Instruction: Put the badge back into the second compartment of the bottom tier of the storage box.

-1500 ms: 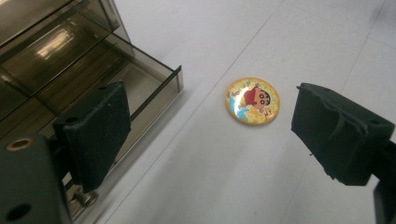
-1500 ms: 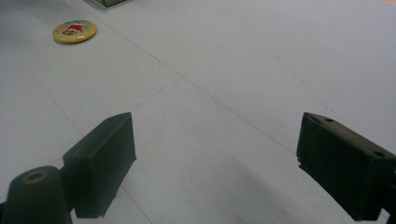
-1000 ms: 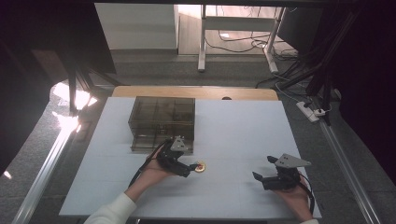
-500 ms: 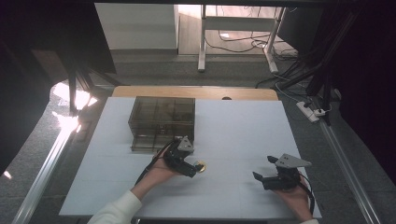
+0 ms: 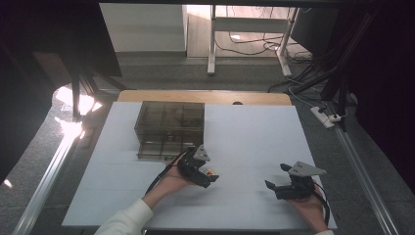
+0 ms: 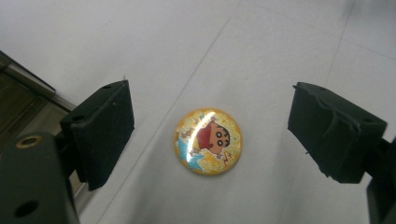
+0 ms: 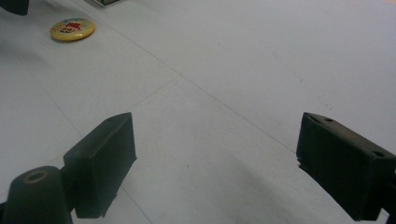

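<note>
Roughly early in the job, I'd say: the pick of the badge isn't made yet.

Room first: dark surround, grey floor, a white desk frame with loose cables (image 5: 254, 46) at the back, a power strip (image 5: 327, 117) on the floor to the right, bright glare patch on the left.

Table (image 5: 274, 132): white top with faint seam lines, wooden edge at the far side. Mostly bare.

Smoked clear drawer box (image 5: 170, 129) stands at the left-centre of the table, compartments on top, drawers below. Drawer fronts look closed from the high view, can't be sure.

Left tongs (image 5: 211, 176) sit just in front of that box, tipped down over the round cartoon badge (image 6: 208, 141). Jaws have just been closing a little, yet they are spread wide, one pad either side of the badge with clear table showing on both sides. No contact, nothing pinched. Badge lies flat on the table, face up, between the pads.

Right tongs (image 5: 275, 178) rest low near the table's front right, well apart from the badge, jaws spread with nothing between them. From the right gripper view the badge (image 7: 72, 29) sits far off at upper left.

Left to do, as I read it: close on the badge, lift it, likely carry it to the box. A flat thin disc on a smooth top could slip out from under the pads.
</note>
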`<state>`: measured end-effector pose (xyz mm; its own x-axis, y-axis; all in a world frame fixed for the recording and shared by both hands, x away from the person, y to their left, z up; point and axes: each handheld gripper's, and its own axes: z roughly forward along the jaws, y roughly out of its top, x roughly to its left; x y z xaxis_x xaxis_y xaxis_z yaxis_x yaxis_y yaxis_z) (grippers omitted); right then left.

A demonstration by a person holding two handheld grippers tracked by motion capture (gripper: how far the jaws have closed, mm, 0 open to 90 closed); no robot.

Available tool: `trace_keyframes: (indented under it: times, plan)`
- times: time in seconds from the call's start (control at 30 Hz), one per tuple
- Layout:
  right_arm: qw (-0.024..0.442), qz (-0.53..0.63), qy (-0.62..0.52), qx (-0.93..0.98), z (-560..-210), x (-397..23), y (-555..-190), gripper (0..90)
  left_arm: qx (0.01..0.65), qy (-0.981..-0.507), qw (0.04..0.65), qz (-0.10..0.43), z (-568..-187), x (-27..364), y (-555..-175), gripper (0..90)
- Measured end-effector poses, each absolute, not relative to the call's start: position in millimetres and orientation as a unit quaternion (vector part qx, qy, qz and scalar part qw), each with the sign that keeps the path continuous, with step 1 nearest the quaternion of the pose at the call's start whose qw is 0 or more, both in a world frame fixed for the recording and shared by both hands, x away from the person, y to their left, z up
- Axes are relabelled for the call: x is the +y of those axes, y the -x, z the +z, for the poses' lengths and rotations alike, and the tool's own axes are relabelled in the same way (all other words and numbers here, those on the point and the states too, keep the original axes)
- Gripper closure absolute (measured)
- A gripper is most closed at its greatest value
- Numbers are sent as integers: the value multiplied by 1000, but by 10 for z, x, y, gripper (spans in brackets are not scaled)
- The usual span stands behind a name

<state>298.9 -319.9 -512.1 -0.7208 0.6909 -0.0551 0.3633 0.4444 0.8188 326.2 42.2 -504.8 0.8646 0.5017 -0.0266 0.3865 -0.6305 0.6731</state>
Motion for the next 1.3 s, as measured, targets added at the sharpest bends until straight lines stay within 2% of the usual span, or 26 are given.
trace_keyframes:
  times: [0.5,1.07,1.3]
  plan:
    - [194,417,-320,828,-5128,-3197,-2992,118,236,-918,314,61,-5156,353,-3261,184]
    - [194,416,-319,829,-5138,-3190,-2998,119,240,-925,292,44,-5229,337,-3307,295]
    - [194,416,-319,830,-5139,-3189,-2997,119,241,-926,286,59,-5228,332,-3298,386]
